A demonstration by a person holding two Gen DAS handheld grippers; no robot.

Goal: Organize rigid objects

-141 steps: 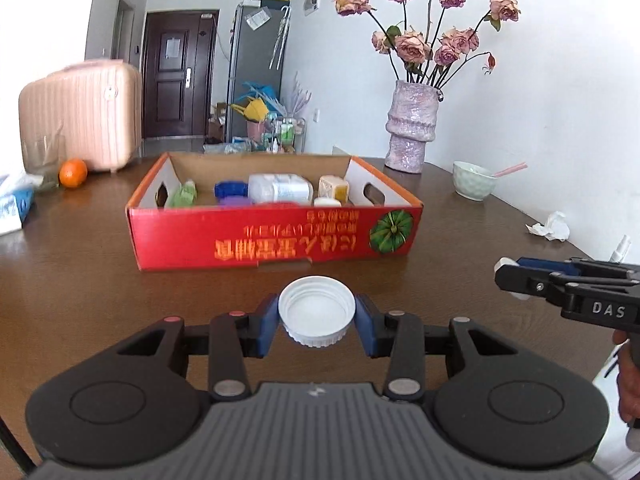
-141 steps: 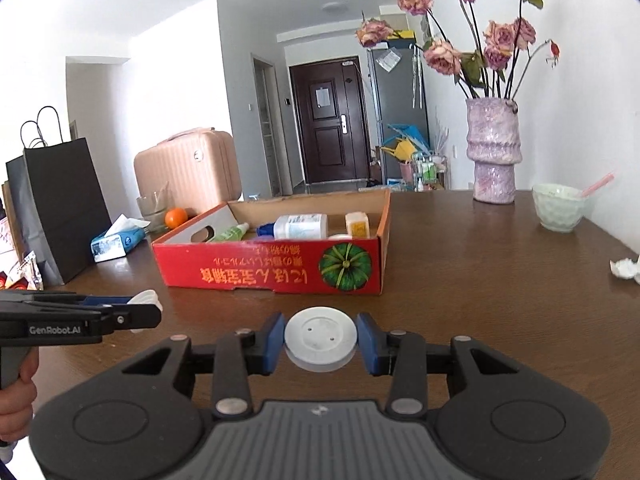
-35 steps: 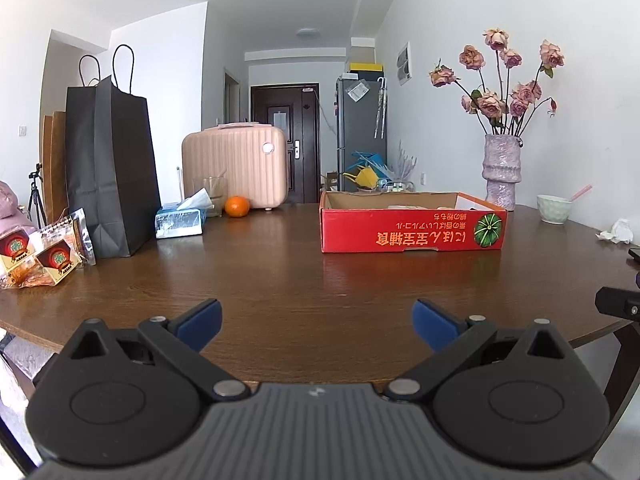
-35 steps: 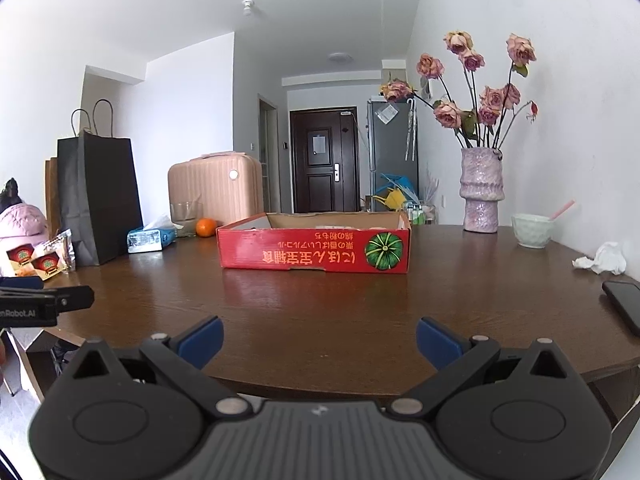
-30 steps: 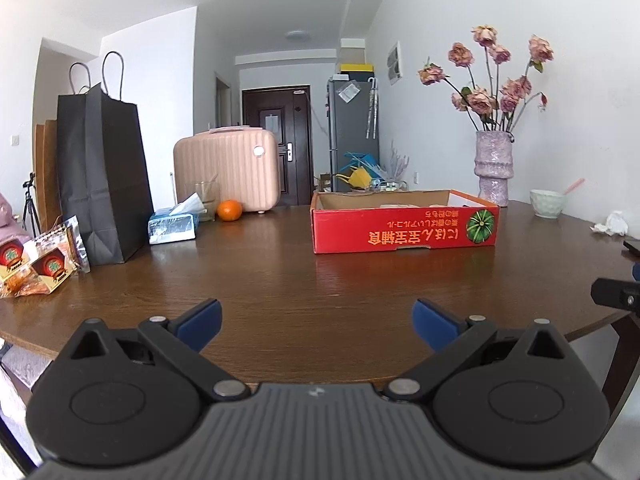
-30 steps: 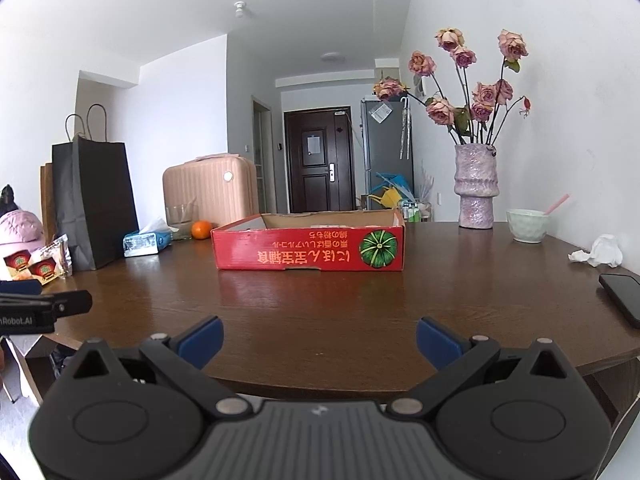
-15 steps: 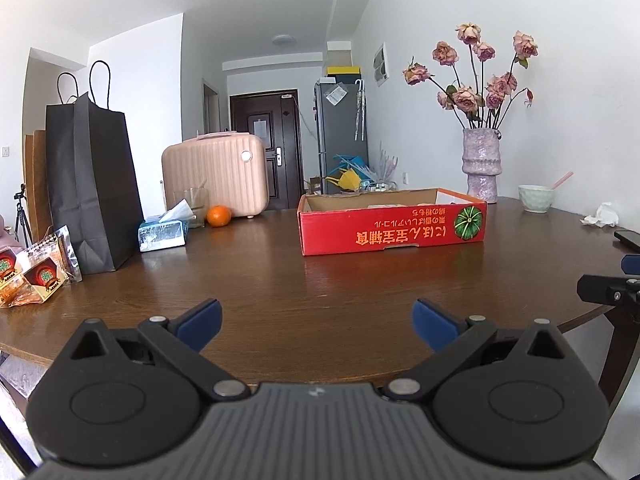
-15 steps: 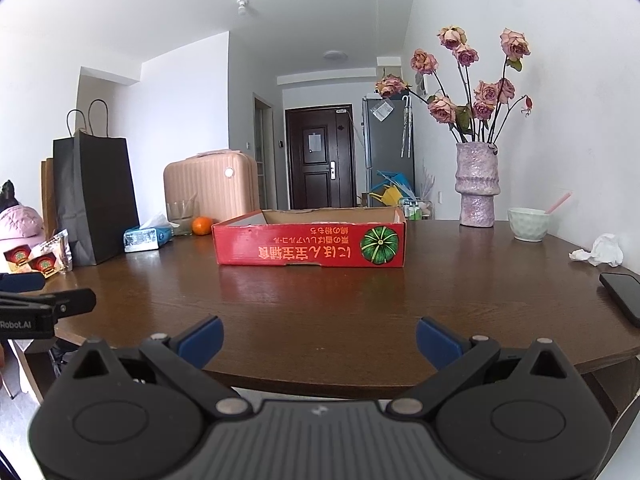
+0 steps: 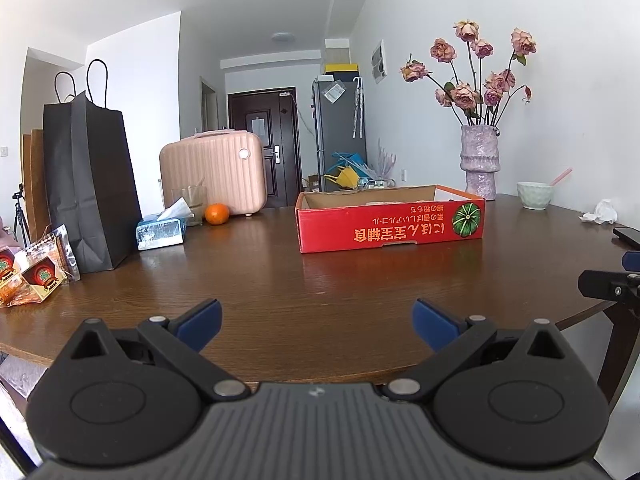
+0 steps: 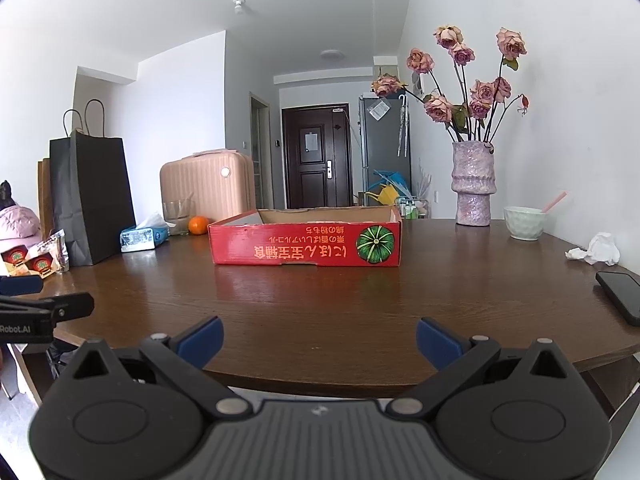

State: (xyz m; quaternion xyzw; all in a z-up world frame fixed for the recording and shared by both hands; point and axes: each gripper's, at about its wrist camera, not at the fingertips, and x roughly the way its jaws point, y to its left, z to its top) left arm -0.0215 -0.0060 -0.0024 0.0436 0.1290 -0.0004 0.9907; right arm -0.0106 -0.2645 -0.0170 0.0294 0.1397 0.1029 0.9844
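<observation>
The red cardboard box (image 9: 390,224) sat toward the far middle of the bench (image 9: 280,292), its printed side facing the cameras and its rim too high to show what lay inside; only a pale edge of something peeked over the top in the left wrist view. No loose rigid object lay on the bare wood near the box, so the sorting looked finished or nearly so, as far as these views could tell.

The left gripper (image 9: 316,320) was held back at the near edge of the bench with its blue pads spread wide and nothing between them. The right gripper (image 10: 318,338) stood likewise, wide apart and empty, also at the near rim.

Around the box, the dark, glossy wooden bench carried an orange (image 9: 217,213), a tissue pack (image 9: 160,232) and a black paper bag (image 9: 90,184) on the left, with snack packets (image 9: 30,276) at the far left edge. On the right stood a vase of dried roses (image 10: 473,182), a pale bowl (image 10: 524,222), a crumpled tissue (image 10: 598,250) and a dark phone (image 10: 620,294) near the edge. Behind were a pink suitcase (image 9: 214,176), a grey fridge (image 9: 340,132), a dark door (image 10: 316,156) and white walls.
</observation>
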